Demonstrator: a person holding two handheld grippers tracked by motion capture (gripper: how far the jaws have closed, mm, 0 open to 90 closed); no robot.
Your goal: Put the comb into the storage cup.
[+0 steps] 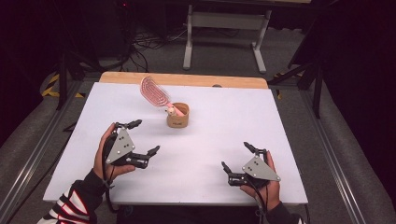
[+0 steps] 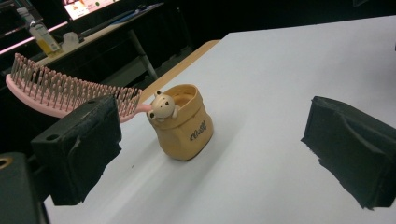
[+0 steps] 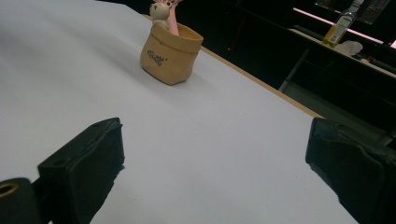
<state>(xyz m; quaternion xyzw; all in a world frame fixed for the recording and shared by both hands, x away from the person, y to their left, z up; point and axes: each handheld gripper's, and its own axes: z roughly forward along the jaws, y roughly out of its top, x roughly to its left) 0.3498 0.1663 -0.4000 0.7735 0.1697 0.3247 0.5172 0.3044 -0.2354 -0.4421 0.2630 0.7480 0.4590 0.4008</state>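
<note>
The left hand-held gripper (image 1: 143,137) hangs over the near left part of the white tabletop (image 1: 224,140), gripped in the person's left hand (image 1: 103,156). Its jaws stand wide apart, released, with nothing between them and nothing touching them. In the left gripper view both black pads (image 2: 81,147) frame bare tabletop, and the cup (image 2: 183,122) stands ahead of them, nearer the left pad but well apart from it.

The right hand-held gripper (image 1: 237,157) sits over the near right part, in the right hand (image 1: 264,186). It too is spread wide and grasps nothing; the right gripper view shows bare white surface between its pads (image 3: 86,161).

The tan cup (image 1: 178,115) stands upright near the middle of the tabletop, toward the far edge, with a small bear figure (image 2: 162,106) at its rim. A pink brush (image 1: 155,92) stands handle-down in the cup, its bristled head leaning out up and to the left. The cup is closer to the left gripper than the right; both are clear of it.
</note>
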